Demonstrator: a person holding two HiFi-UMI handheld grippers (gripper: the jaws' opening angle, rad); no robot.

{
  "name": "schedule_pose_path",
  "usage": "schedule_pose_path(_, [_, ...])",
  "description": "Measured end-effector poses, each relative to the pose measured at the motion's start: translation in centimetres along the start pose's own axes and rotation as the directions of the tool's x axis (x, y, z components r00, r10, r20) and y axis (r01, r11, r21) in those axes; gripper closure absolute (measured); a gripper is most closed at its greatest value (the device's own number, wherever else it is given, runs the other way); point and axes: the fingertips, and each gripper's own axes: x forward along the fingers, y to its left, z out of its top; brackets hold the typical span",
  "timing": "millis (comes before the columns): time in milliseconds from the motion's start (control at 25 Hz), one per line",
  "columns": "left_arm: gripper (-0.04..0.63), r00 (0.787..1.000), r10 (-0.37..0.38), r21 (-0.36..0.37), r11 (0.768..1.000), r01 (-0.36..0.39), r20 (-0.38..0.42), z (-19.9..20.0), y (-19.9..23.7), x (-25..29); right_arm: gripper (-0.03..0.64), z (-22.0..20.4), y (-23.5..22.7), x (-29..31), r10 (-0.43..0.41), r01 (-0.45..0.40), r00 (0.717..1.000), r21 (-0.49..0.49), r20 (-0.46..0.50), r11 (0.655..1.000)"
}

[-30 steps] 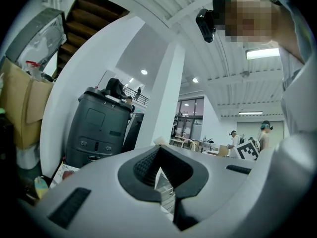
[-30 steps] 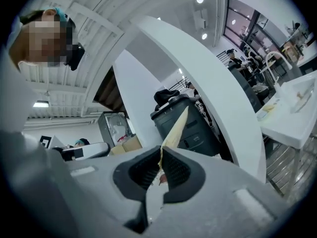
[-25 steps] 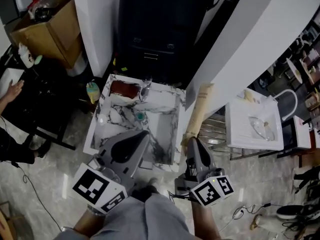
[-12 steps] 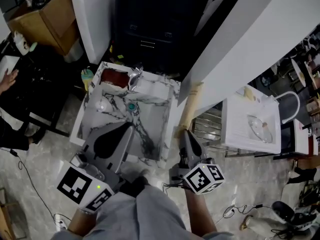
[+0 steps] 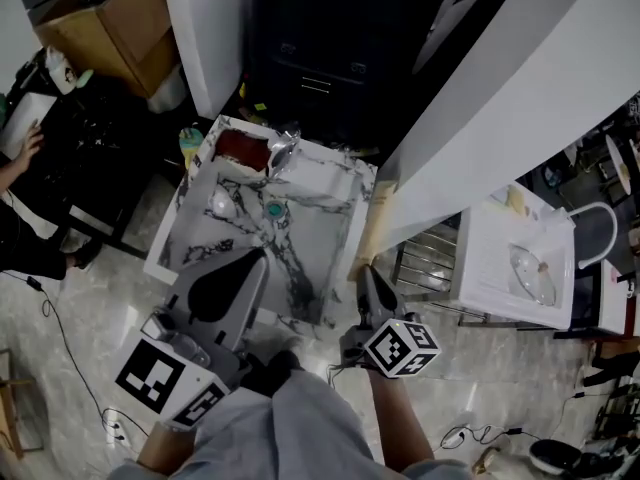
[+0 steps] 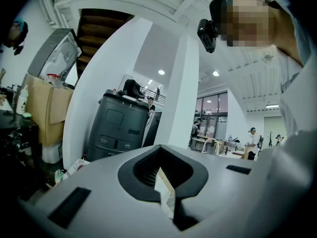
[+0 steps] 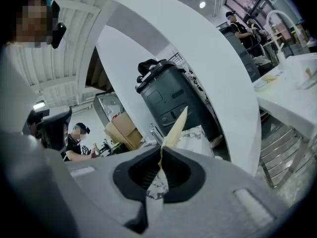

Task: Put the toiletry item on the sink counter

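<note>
Both grippers are low, at the front of the sink unit.

- Left gripper (image 5: 259,257): jaws pressed together, nothing between them. Its tips are over the front left of the basin (image 5: 305,253).
- Right gripper (image 5: 366,272): jaws likewise together and empty. It sits at the front right corner, just beside a beige board (image 5: 378,218) that leans along the sink's right side.
- In the basin there is a teal drain (image 5: 273,209) and a small white object (image 5: 222,205); I cannot tell what the object is.
- On the rear rim of the sink counter (image 5: 335,176) the faucet (image 5: 280,151) stands next to a red-brown pad (image 5: 240,148).
- Judged task item: the small green bottle (image 5: 189,144). It is upright just off the counter's left rear corner and is not yet held.
- Beyond the sink is a black bin (image 5: 320,58).

Risks:
1. The bottle is at the far corner, so the reach goes over the basin and past the faucet. A gripper body that swings wide may clip the spout.
2. The bottle is narrow and upright. Jaws that open late or come in off-centre would tip it away from the counter.
3. The marble rim is narrow and partly taken by the pad. A bottle set down near the inner edge could slide into the basin.
4. The right gripper is near the board and could knock it loose if it moves sideways.
</note>
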Motion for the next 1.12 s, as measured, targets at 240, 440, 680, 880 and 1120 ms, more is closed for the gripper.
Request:
schedule_pose_path(240, [0.592, 0.999, 0.045, 0.004, 0.999, -0.045, -0.001, -0.2, 0.0, -0.2, 0.614, -2.3, -1.8, 0.9, 0.006, -0.005, 0.998, 0.012, -0.057, 1.000])
schedule_pose_path(440, [0.592, 0.997, 0.071, 0.014, 0.997, -0.071, -0.005, -0.2, -0.1, -0.6, 0.614, -4.2, -2.6, 1.3, 0.018, -0.016, 0.995, 0.021, -0.098, 1.000])
schedule_pose_path(680, [0.592, 0.996, 0.090, 0.016, 0.996, -0.090, -0.007, -0.5, 0.0, -0.9, 0.614, -6.2, -3.3, 1.8, 0.021, -0.017, 0.990, 0.029, -0.141, 0.999])
schedule_pose_path(880, [0.592, 0.995, 0.096, 0.017, 0.995, -0.096, -0.009, -0.6, 0.1, -1.0, 0.614, -7.7, -4.2, 1.8, 0.007, -0.002, 0.983, 0.026, -0.183, 1.000])
schedule_pose_path(1120, [0.592, 0.995, 0.096, 0.018, 0.995, -0.095, -0.012, -0.6, -0.1, -1.0, 0.614, -8.6, -5.4, 1.4, -0.029, 0.035, 0.980, 0.024, -0.199, 0.999])
